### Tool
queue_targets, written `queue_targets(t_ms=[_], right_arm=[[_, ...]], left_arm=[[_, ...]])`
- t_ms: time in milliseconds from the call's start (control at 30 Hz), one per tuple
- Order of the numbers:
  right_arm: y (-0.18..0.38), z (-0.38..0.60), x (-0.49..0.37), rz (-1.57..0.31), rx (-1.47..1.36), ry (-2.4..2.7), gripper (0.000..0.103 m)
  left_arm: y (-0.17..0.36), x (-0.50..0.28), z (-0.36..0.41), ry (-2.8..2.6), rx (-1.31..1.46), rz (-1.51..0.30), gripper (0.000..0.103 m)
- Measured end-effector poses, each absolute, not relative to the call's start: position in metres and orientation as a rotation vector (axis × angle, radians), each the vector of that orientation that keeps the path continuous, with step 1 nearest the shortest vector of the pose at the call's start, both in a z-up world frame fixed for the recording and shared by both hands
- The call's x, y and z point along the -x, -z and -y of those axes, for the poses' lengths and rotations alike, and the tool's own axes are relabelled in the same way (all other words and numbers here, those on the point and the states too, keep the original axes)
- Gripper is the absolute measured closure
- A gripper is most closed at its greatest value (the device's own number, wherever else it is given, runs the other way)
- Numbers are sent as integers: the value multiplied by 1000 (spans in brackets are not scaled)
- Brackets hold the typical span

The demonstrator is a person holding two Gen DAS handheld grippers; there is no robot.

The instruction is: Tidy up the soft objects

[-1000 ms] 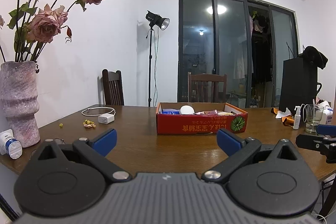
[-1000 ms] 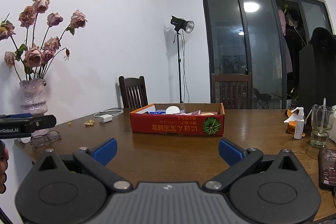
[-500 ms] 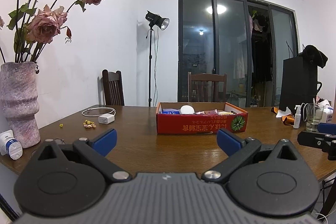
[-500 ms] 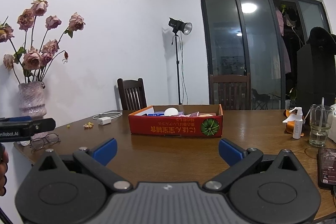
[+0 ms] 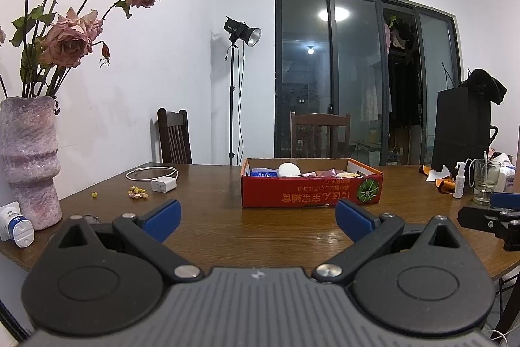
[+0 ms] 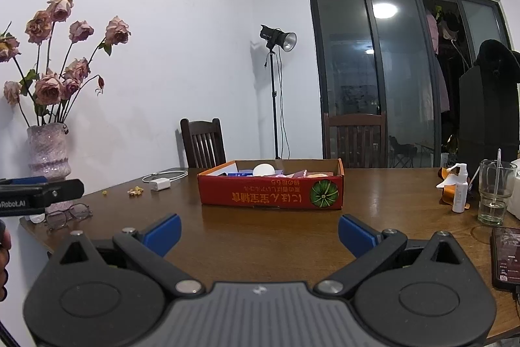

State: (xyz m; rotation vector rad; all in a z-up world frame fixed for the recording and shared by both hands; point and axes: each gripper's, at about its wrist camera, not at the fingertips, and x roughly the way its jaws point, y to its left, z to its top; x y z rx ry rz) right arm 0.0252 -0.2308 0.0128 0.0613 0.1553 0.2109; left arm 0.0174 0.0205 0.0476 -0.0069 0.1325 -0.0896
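Both hand-held grippers, left (image 5: 256, 217) and right (image 6: 259, 231), gape wide, empty, short of the red box (image 5: 310, 192). White ball (image 5: 288, 168) inside looks squishy, probably light; pinch its middle gently.

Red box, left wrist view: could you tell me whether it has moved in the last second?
No; the red box keeps its place right of the white charger.

Wooden table (image 5: 227, 226) — red box (image 5: 310, 195); vase (image 5: 29, 161); charger (image 5: 163, 185); glass (image 5: 486, 181)
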Motion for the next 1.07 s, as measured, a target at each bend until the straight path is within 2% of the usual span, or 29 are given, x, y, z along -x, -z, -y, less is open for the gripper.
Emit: queue_targets(t_ms=[1067], right_arm=[[-14, 232, -21, -124, -66, -198, 0]], left_arm=[[-48, -14, -22, 91, 19, -100, 0]])
